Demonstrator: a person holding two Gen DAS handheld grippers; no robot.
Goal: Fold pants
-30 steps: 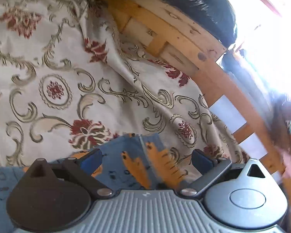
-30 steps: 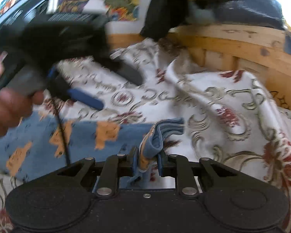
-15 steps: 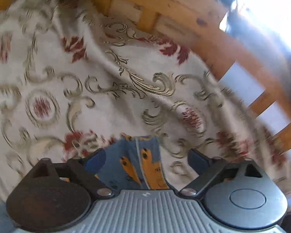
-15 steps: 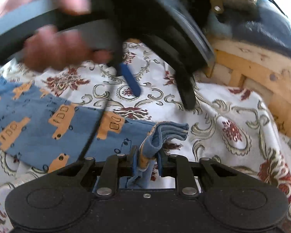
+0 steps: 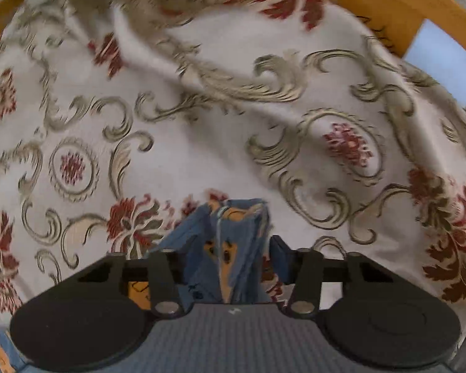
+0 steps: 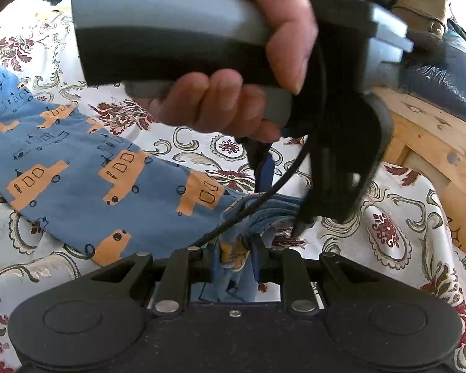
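The left gripper point(image 5: 230, 248), spread wide 1 second ago, has closed on a bunched cuff of the pants point(image 6: 87, 183). The right gripper point(image 6: 236, 258) stays clamped on the other cuff, beside it. The pants lie across the sheet point(image 5: 202, 130) toward 9 o'clock. The hand point(image 6: 239, 93) now fills the right view at 12. The wooden frame point(image 6: 435, 143) borders 2 o'clock; bare sheet lies ahead.

Left tongs point(image 5: 230, 258): closed on bunched pants point(image 5: 226, 248).
Right tongs point(image 6: 236, 262): clamped on pants.
Hand point(image 6: 233, 71): gripping the left handle.
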